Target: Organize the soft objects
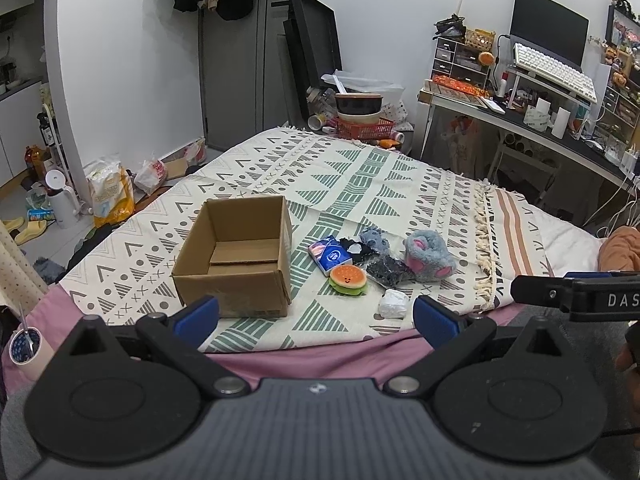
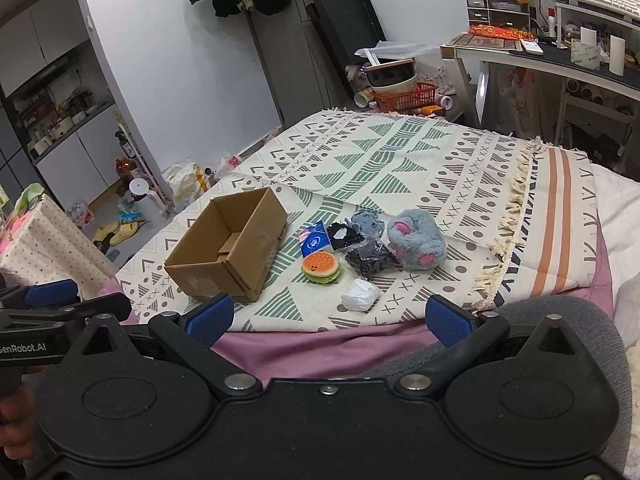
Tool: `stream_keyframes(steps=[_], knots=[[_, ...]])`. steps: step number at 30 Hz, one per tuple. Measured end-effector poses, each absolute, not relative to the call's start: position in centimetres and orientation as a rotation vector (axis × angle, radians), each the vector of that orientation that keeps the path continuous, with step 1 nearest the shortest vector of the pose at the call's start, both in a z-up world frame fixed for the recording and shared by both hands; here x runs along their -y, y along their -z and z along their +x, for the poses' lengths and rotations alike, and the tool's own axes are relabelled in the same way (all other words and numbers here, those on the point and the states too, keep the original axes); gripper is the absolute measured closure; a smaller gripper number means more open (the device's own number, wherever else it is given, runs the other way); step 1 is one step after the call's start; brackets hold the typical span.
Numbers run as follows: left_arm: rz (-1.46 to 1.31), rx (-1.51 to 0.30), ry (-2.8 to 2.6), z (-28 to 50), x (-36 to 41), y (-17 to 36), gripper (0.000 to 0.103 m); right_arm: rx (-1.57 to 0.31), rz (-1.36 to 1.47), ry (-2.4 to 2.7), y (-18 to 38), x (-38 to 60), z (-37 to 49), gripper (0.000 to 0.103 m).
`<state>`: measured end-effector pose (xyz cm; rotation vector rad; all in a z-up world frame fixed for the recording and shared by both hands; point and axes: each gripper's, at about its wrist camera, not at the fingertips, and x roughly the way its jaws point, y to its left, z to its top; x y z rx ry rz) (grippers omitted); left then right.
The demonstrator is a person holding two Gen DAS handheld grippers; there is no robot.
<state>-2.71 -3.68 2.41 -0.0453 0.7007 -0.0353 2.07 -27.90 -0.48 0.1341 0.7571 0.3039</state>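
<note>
Lying right of the empty cardboard box (image 1: 236,252), the burger plush (image 1: 348,279) is looking light and squashy (best pinched across its middle), while the left gripper (image 1: 316,316) and right gripper (image 2: 330,318) are both hovering with jaws released.

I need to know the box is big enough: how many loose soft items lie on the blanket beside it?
7, clustered right of the cardboard box: tissue pack, burger toy, white bundle, dark bag, black-white piece, small grey plush, grey-pink plush. More may hide underneath.

White walls (image 1: 132,60) and a grey door (image 1: 232,80) stand behind the patterned-blanket bed (image 1: 360,172); cluttered black bench (image 1: 560,128) at right.
</note>
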Motion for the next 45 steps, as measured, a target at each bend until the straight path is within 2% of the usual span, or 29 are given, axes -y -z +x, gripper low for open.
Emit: stream_keyframes(steps=[23,36,45], knots=[[-0.048,-0.670,0.060,-2.5,4.6,-2.3,0.000,-0.746,0.125,-0.320,0.5,28.0,2.3,0.000],[-0.074,-0.683,0.051,3.0,4.7,-2.6,0.001,-0.757,0.149,-0.318,0.6,28.3,5.6,0.000],[-0.126,-0.768,0.009,7.6,3.9,-1.9,0.001,-0.805,0.206,-0.321,2.3,28.9,8.9,0.000]])
